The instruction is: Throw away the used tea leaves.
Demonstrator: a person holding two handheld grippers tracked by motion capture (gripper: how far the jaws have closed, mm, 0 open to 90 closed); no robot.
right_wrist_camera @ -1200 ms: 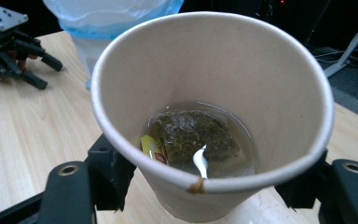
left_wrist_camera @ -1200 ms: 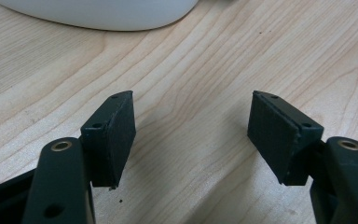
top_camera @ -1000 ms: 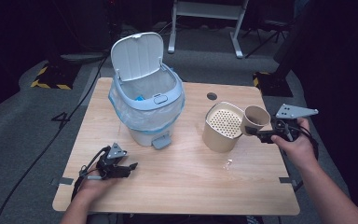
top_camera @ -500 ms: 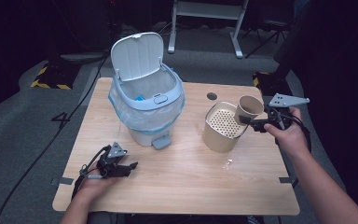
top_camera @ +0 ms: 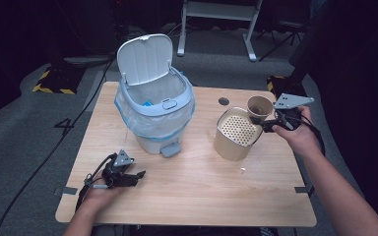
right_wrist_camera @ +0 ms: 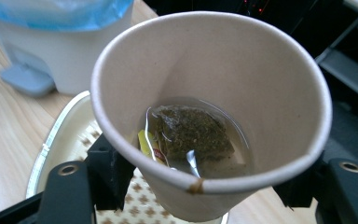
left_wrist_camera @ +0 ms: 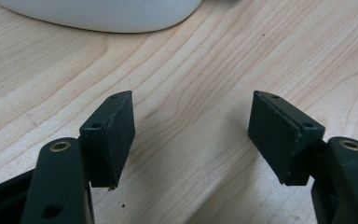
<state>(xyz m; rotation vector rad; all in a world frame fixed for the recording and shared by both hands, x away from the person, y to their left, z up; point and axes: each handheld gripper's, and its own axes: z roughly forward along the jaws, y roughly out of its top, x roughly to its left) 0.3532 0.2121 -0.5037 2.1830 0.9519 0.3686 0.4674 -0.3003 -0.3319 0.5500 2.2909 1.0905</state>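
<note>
My right gripper (top_camera: 264, 121) is shut on a paper cup (top_camera: 259, 106), and its jaws have just closed a little tighter on it. In the right gripper view the cup (right_wrist_camera: 214, 88) holds a wet tea bag (right_wrist_camera: 191, 133) in a little liquid. The cup hangs tilted at the far right rim of a tan canister (top_camera: 234, 145) with a perforated strainer top (top_camera: 237, 130). A white pedal bin (top_camera: 157, 130) with a blue liner stands to the left, its lid (top_camera: 144, 59) up. My left gripper (top_camera: 137, 175) rests open on the table at the front left, with bare wood between its fingers (left_wrist_camera: 112, 135).
The wooden table (top_camera: 192, 201) has a round cable hole (top_camera: 223, 101) behind the canister. The bin's pedal (top_camera: 170, 149) sticks out toward me. A few small specks (top_camera: 243, 169) lie in front of the canister. Dark floor and a stand frame lie beyond the table.
My right gripper has carried the cup away from me and slightly left, up to the canister's far right rim. The left gripper has stayed where it was.
</note>
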